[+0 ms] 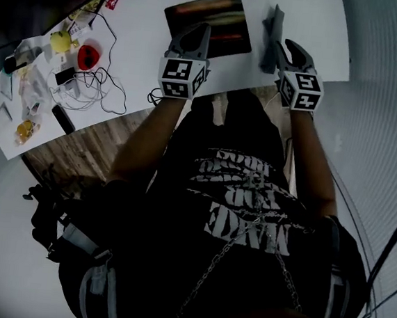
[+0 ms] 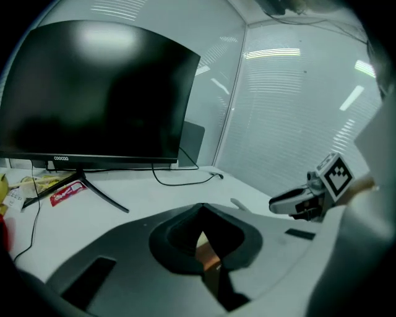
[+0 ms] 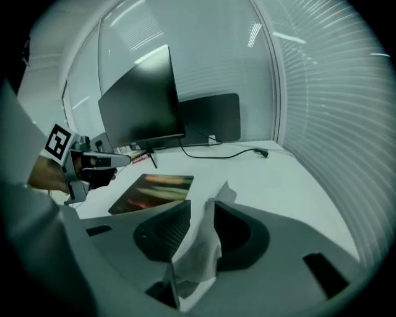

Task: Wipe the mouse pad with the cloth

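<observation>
The step in hand appears to be picking up the cloth, since no wiping can start until it is gripped. It lies crumpled on the white bench, just beside the mouse pad at the pad's 3 o'clock, and a ridge of it stands up.

The right tool sits over the near end of the cloth with its jaws about half apart. In the right gripper view the ridge rises between the two pads, but they do not press on it, so nothing is held yet. The left tool is at the pad's 6 o'clock edge. Its jaw tips are together and it holds nothing.

To do this well, I would:

- Push the right tool a little deeper toward 12 o'clock, so the pads take a thick fold rather than a thin edge that could slip out during a stroke.
- Close the jaws firmly, then lift only enough to clear the bench.
- Carry the cloth toward 9 o'clock onto the pad, leaving a loose flap under the jaws so that fabric, not plastic, meets the surface.
- Rest the closed left tool on the near edge of the pad to pin it, because a light pad may slide under the wipe.
- Keep the strokes short of the monitor stand and cables at 12 o'clock.
</observation>
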A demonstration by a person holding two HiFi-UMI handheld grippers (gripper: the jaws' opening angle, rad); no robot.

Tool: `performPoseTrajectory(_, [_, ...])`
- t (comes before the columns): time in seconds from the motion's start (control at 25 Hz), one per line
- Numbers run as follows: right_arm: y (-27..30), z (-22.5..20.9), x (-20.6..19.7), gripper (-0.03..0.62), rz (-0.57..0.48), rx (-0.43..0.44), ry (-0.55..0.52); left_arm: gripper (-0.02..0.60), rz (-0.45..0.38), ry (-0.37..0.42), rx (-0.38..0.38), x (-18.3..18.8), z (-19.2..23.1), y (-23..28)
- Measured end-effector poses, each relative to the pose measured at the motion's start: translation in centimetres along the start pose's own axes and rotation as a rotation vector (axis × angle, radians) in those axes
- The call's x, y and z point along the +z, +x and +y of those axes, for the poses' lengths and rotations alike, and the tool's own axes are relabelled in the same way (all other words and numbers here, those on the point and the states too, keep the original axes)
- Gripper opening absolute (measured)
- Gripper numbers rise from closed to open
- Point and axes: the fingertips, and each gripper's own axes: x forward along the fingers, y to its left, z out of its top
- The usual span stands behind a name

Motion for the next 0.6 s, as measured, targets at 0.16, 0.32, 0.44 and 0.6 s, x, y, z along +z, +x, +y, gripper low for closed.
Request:
performPoseTrajectory(0.16, [4.1,-1.2,-2.4,0.155,0.135,0.015,-0.049,0.005,0.018,-0.026,0.039,-1.1,0.7,2.4])
performPoseTrajectory(0.32, [6.3,-1.8,-4.7,0.147,0.262,0.000,-0.083,0.005,0.017,-0.060,0.078,-1.9,1.9,2.5])
performPoseTrajectory(0.44, [6.5,-2.1,-5.4,0.024,0.298,-0.025,-0.130,0.005,0.022,-0.079,0.107,-2.5,3.1,1.6])
performPoseTrajectory(0.6, [6.4,-0.3,-3.1,0.017,0.250,0.019,-0.165,0.005,-0.002,-0.102,0.161,-2.4,5.5,-0.5])
